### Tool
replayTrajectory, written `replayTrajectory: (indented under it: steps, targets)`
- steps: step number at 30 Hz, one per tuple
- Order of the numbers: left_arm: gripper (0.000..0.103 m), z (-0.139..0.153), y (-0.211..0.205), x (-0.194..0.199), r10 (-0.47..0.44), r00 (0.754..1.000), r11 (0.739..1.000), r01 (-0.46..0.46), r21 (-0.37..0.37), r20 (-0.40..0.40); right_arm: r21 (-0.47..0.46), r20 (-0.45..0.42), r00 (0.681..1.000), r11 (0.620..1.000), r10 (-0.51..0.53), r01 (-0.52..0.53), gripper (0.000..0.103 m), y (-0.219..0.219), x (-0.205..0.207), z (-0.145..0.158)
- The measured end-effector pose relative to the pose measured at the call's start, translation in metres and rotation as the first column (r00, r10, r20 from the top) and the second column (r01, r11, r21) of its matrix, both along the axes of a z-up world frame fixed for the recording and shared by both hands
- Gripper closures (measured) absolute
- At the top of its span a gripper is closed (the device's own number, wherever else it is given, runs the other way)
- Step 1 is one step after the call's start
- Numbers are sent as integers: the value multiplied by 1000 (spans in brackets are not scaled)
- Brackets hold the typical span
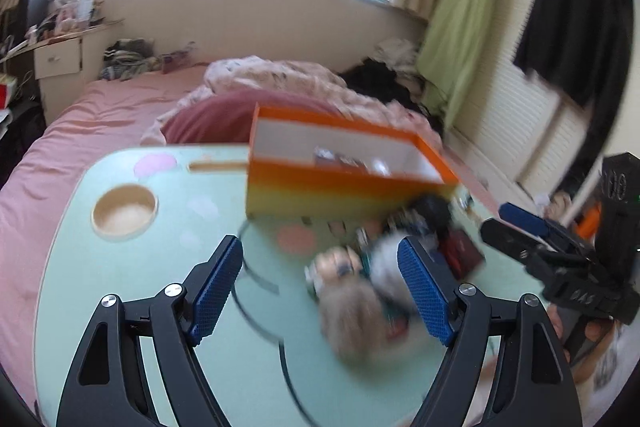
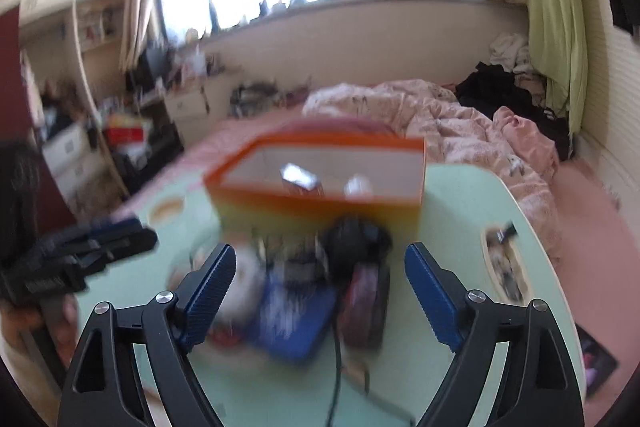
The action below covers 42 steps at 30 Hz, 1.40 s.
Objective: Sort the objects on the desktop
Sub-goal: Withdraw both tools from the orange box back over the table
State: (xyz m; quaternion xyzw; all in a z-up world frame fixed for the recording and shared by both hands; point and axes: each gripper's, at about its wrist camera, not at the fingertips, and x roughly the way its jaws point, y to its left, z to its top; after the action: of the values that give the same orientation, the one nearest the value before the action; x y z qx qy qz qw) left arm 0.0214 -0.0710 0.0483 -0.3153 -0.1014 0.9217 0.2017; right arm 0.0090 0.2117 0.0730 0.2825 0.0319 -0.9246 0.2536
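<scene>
Orange box sits toward far edge of green table, open top; inside you've got a small dark item and a white one, too blurred to ID. Pile of clutter just in front of box. Your left tongs and right tongs both spread wide, nothing gripped.

a pale green surface carries an orange box, a black cable and a blurred heap of small objects.
</scene>
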Motion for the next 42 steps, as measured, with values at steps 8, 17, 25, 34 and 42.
replayTrajectory:
  steps: [8, 17, 25, 34, 42]
  targets:
    - [23, -46, 29, 13, -21, 991, 993, 36, -113, 135, 173, 121, 990, 983, -77, 55, 2, -5, 18, -60]
    - [0, -57, 56, 13, 4, 998, 969, 12, -248, 63, 162, 74, 991, 982, -107, 94, 0, 1, 16, -68]
    - [0, -56, 53, 13, -5, 999, 970, 17, -243, 51, 160, 67, 992, 983, -104, 92, 0, 1, 17, -67]
    - [0, -56, 55, 14, -6, 999, 970, 18, -244, 49, 148, 48, 995, 986, -87, 79, 0, 1, 19, -68]
    - [0, -56, 54, 14, -5, 999, 970, 17, -244, 49, 139, 30, 997, 988, -75, 70, 0, 1, 19, -69]
